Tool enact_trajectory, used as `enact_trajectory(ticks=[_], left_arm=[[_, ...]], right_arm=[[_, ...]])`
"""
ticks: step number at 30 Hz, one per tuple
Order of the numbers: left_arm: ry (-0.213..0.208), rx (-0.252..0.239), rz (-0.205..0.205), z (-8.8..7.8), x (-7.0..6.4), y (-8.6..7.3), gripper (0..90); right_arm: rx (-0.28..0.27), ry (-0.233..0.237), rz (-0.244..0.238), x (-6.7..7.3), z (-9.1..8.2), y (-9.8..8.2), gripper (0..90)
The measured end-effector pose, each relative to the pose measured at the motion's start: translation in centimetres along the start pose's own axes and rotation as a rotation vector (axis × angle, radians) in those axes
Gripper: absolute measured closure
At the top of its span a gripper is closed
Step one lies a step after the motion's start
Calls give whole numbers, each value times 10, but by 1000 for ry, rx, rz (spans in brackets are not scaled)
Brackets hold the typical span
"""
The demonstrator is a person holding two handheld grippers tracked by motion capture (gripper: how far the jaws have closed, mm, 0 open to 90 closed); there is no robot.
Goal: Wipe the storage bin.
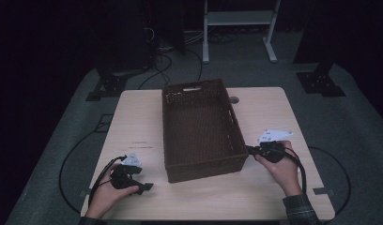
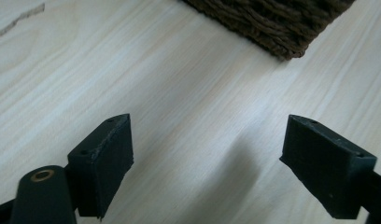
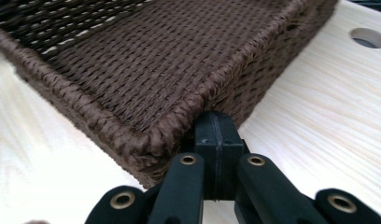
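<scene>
Wicker basket is sitting lengthwise on the surface, its long axis running away from the person, between the two tongs. Right tongs are pressing their shut tips against the basket's near right corner, gripping nothing that I can make out; the weave is lying directly ahead of them and to their left. Left tongs are hovering low over bare wood with their jaws standing wide and empty, the basket's near left corner lying ahead and to their right, well apart. The right hand is sitting nearer, so any push or drag is likely starting from that corner.
</scene>
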State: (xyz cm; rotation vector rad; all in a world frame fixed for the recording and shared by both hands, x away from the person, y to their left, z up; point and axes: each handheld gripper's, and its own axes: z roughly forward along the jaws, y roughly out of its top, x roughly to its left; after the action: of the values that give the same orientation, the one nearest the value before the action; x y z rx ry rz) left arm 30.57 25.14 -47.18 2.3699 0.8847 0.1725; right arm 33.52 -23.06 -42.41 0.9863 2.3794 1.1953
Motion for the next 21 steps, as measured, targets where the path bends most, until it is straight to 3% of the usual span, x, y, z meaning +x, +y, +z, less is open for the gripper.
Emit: enact_trajectory(ticks=[1, 4, 7, 12, 16, 21], left_arm=[[2, -2, 17, 1, 0, -2, 104], [17, 25, 16, 4, 3, -4, 96], [20, 17, 8, 5, 5, -6, 90], [39, 4, 34, 7, 6, -8, 68], [73, -3, 64, 10, 4, -11, 32], [70, -31, 67, 11, 5, -14, 2]], right_arm=[[-2, 4, -10, 2, 1, 1, 897], [4, 19, -24, 8, 3, 3, 897], [7, 31, -37, 13, 4, 4, 896], [11, 39, -45, 16, 6, 5, 896], [0, 14, -23, 13, 3, 2, 861], [4, -63, -3, 9, -2, -11, 738]])
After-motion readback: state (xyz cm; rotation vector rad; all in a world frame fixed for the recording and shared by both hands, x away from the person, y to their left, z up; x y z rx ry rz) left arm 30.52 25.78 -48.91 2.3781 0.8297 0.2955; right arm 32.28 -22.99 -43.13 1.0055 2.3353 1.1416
